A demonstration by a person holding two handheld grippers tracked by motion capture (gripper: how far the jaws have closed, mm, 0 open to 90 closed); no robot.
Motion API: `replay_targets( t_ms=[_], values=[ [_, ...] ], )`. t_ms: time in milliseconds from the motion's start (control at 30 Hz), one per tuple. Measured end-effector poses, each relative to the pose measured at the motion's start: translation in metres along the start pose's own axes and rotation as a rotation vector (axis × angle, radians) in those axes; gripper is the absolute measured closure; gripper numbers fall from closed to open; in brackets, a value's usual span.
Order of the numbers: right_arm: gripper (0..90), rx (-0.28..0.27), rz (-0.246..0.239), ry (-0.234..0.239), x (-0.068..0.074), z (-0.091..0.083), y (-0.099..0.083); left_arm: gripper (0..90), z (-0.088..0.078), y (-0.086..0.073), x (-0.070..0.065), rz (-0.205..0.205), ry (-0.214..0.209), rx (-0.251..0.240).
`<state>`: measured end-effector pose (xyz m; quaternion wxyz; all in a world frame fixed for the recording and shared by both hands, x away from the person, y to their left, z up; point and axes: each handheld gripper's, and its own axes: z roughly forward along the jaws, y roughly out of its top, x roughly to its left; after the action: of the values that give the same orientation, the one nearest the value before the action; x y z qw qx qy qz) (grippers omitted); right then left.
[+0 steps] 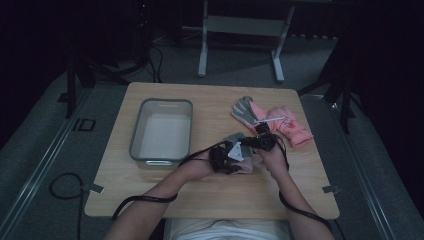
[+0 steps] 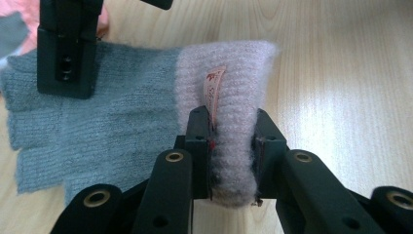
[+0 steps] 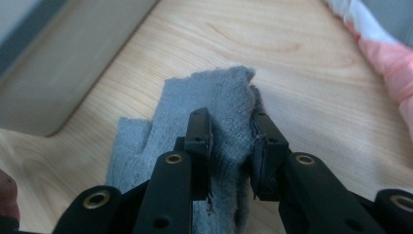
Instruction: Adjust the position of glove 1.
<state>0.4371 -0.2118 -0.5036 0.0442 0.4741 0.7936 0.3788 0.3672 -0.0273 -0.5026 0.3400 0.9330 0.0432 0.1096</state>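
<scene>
Left gripper (image 2: 233,141) clamps glove (image 2: 146,122) cuff (pinkish knit).

Table (image 1: 150,195), high view: tub (image 1: 162,129) stands on the left half. Pile of gloves (image 1: 280,122) lies on the right half, toward the far edge, well apart from the tub. Knitted glove (image 1: 245,162) sits near the middle, nearer the front edge, between tub and pile. Left gripper (image 2: 233,146) is at the glove's cuff end, right gripper (image 3: 231,146) at its finger end, just behind the left one.
</scene>
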Motion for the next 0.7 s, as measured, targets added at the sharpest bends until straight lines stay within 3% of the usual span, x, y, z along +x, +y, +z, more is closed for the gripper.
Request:
replay_targets(
  t_ms=[333, 700],
  values=[
    [73.9, -0.032, -0.019, 0.023, 0.012, -0.014, 0.02, 73.8, -0.027, 0.01, 0.007, 0.039, 0.032, 0.012],
    [74.0, -0.058, -0.056, 0.033, 0.03, -0.019, 0.044, 73.8, -0.055, 0.013, 0.016, 0.058, 0.056, 0.038]
  ],
)
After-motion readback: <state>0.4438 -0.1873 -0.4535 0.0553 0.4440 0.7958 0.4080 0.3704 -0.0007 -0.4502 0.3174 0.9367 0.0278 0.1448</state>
